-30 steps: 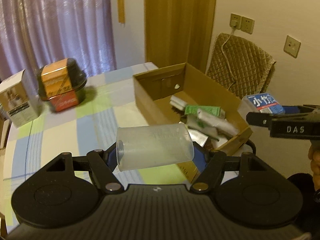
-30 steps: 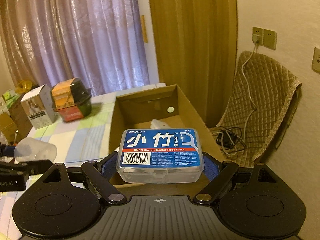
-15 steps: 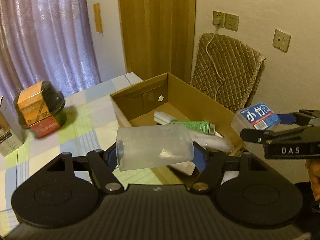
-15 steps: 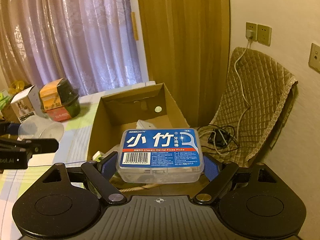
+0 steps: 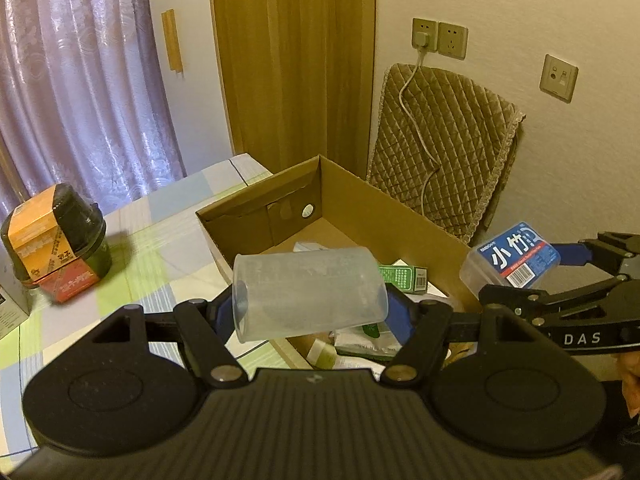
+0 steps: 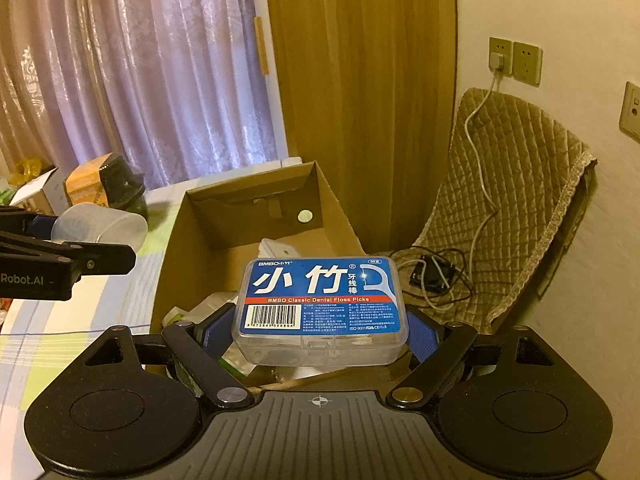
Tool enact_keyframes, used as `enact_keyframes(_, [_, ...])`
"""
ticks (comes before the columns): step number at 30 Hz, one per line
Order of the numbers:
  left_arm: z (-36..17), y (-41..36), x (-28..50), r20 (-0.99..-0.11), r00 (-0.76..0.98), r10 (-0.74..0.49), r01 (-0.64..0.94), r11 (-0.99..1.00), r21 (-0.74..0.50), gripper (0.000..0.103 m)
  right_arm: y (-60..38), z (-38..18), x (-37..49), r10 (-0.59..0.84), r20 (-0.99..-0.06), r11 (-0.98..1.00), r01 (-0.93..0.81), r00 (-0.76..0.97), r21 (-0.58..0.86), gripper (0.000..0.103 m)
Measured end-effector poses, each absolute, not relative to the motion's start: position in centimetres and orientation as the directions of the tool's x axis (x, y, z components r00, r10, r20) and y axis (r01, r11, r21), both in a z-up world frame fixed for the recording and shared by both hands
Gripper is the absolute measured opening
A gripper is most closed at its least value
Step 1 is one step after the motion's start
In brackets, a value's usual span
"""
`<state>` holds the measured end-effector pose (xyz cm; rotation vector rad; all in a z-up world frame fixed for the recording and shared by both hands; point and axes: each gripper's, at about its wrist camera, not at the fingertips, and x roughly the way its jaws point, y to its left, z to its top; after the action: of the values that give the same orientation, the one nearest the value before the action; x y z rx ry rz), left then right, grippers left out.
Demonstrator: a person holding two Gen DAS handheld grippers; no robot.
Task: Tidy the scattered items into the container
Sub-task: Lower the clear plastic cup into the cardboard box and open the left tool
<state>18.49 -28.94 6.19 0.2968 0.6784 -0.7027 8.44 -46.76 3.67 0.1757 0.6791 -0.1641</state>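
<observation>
The left gripper (image 5: 310, 304) jaws hold a clear cup (image 5: 308, 292) on its side. The right gripper (image 6: 320, 320) jaws hold a floss box (image 6: 322, 308) over the cardboard box (image 6: 172, 264) at 12 o'clock.

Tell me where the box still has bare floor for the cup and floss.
The cardboard box has bare floor at its far end, below the round hole. The near end is crowded: green carton, white packets.

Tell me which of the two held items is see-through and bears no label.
The frosted translucent plastic cup in the left gripper; the right gripper holds a blue-labelled clear floss-pick box.
</observation>
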Motion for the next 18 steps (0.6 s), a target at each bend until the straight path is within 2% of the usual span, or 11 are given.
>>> enact_keyframes(18, [5.4,-30.2,21.2,-0.672,0.543,-0.503,0.703,0.71,0.036,0.068,-47.0,2.9,9.7,-0.1,-0.646,0.974,0.208,0.757,0.094,0.088])
